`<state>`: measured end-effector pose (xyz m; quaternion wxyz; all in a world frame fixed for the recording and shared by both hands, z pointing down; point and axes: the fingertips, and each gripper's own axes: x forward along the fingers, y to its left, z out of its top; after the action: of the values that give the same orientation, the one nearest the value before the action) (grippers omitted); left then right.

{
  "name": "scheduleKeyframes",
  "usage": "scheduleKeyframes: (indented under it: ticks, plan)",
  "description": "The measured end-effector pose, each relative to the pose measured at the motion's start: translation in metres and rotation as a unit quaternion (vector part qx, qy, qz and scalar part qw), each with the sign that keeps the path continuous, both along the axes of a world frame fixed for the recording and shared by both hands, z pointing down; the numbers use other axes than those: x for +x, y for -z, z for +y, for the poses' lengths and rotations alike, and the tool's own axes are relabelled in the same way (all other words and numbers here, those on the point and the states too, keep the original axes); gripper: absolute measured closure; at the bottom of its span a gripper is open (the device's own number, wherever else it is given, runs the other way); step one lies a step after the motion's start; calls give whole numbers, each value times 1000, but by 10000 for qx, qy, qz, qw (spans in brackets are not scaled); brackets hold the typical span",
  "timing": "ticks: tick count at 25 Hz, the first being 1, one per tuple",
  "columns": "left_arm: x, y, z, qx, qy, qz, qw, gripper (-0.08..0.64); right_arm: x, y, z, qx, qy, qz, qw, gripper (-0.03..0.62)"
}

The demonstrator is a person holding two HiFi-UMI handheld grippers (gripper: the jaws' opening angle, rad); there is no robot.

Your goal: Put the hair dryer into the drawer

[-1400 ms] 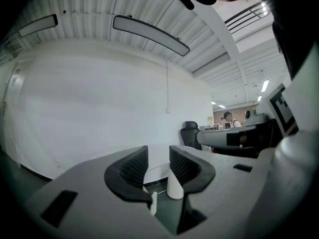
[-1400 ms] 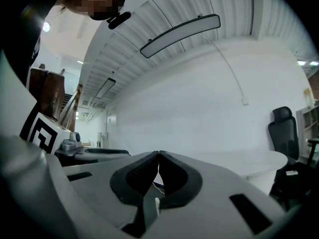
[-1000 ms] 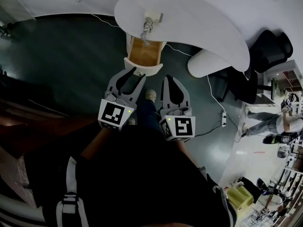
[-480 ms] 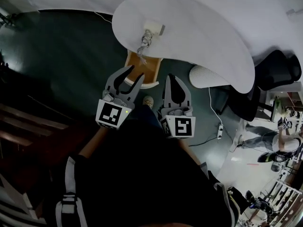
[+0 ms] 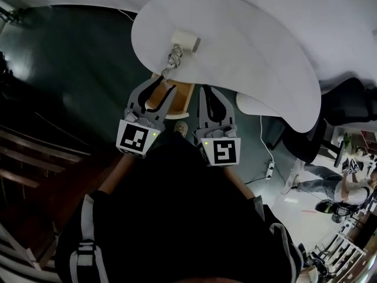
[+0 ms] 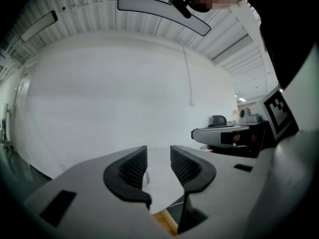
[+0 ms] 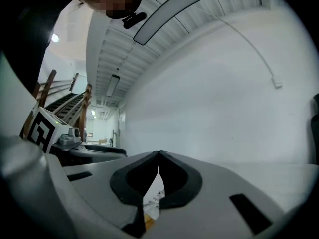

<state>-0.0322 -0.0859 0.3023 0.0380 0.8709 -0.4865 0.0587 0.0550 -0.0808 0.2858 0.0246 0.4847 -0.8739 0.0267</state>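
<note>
Look to the upper middle of the head view for the hair dryer (image 5: 184, 40): lying on the white table (image 5: 259, 46), near its front edge, with a coiled cord (image 5: 172, 58) running down toward that edge. Just below, find the drawer (image 5: 180, 98), pulled out, its wooden inside showing.

Note the left tongs (image 5: 159, 88) at centre left, overlapping the drawer in the picture, jaws apart and empty. Note the right tongs (image 5: 207, 89) just beside them at centre, jaws closed tip to tip on nothing. Neither touching the dryer; both short of it.

Expect a hard, smooth plastic shell: probably light enough for one pair of tongs, but slippery and likely to twist if pinched at one end. Best to grip across the thickest firm part near the middle, or the handle, though cannot tell from here which end that is. Better not to lift by the cord: soft, springy, and liable to let the body swing. Mind the cord dragging behind and catching on the table edge or drawer front on the way down; worth tucking in with the second pair.
</note>
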Motion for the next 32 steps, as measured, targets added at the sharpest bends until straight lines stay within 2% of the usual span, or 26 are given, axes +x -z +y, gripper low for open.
scheduleKeyframes:
  ticks: [5,9,11,18,24,28,32]
  plan:
    - [4,-14,-21,-270,265,-52,9993,410,-1,-12,-17,-39,362,123,9993,569]
    - [6,-8,-39,22,166,-185,9997,399,1,-18,-25,-91,394,65,9992,569]
    - [6,-11,-45,1,137,-223,9997,397,1,-22,-30,-163,398,62,9991,569]
    - [6,-36,-73,-337,-74,-301,9990,388,-2,-38,-58,-313,194,30,9993,569]
    - [-1,-59,-99,-539,-225,-380,9976,377,-13,-56,-75,-373,179,310,9987,569]
    - [-10,-83,-112,-792,-258,-432,9956,367,-21,-66,-87,-426,156,367,9983,569]
    - [-1,-114,-118,-1056,-373,-509,9924,359,-16,-86,-93,-571,109,376,9976,569]
